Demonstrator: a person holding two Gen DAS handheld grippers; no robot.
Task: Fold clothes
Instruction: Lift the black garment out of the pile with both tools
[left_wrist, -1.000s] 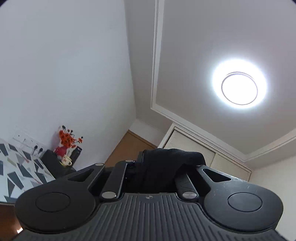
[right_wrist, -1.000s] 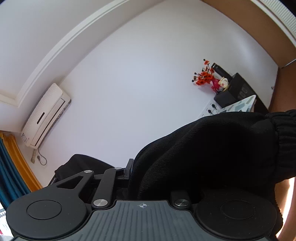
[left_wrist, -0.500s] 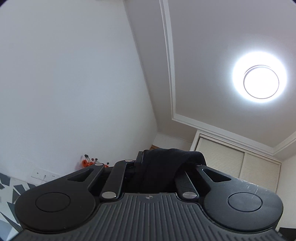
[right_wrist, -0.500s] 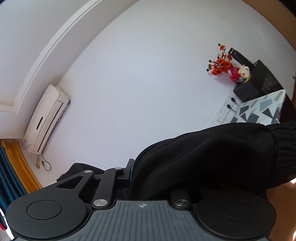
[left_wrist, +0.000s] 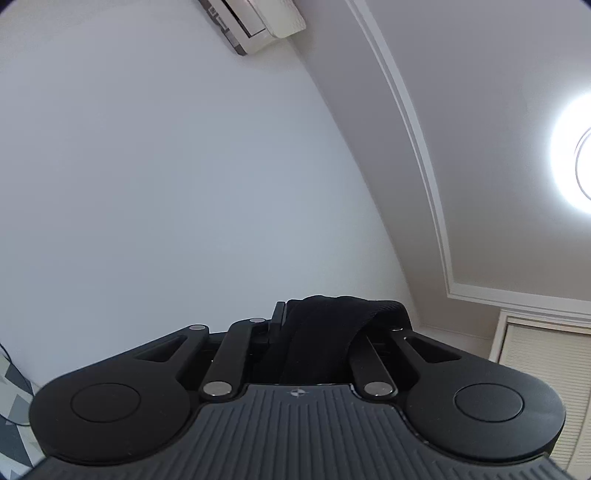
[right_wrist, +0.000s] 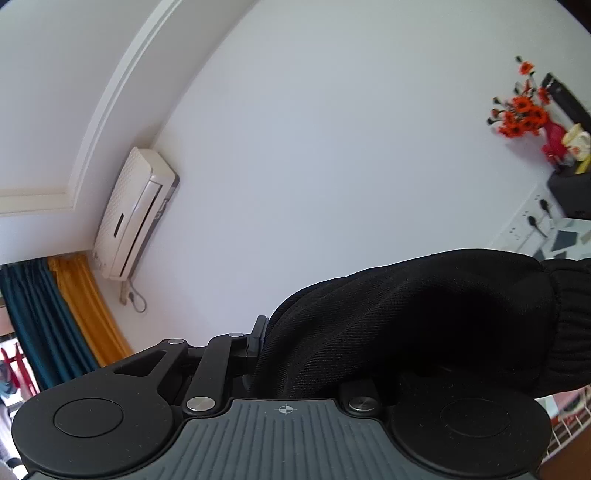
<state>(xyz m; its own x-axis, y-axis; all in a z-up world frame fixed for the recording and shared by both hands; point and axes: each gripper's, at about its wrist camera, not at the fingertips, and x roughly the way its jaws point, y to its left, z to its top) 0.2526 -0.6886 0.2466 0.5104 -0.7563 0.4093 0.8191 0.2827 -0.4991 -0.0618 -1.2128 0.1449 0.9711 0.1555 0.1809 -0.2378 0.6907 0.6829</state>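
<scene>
Both views point up at the wall and ceiling. A fold of black garment (left_wrist: 325, 332) bulges out between the fingers of my left gripper (left_wrist: 317, 314), which is shut on it. In the right wrist view a larger bunch of the same black garment (right_wrist: 406, 314), ending in a ribbed cuff (right_wrist: 569, 325), drapes to the right over my right gripper (right_wrist: 273, 332), which is shut on it. The cloth hides the right finger of each gripper. The rest of the garment hangs out of sight below.
An air conditioner (right_wrist: 133, 210) hangs on the white wall, with teal and yellow curtains (right_wrist: 55, 314) below it. Red flowers in a vase (right_wrist: 528, 114) stand on a dark cabinet at the right. A bright ceiling lamp (left_wrist: 576, 162) shows at the right edge.
Both grippers have tilted and swung while still holding the black cloth. The left view has turned away from the flowers and lamp toward the air conditioner. The right view now shows the curtains.
</scene>
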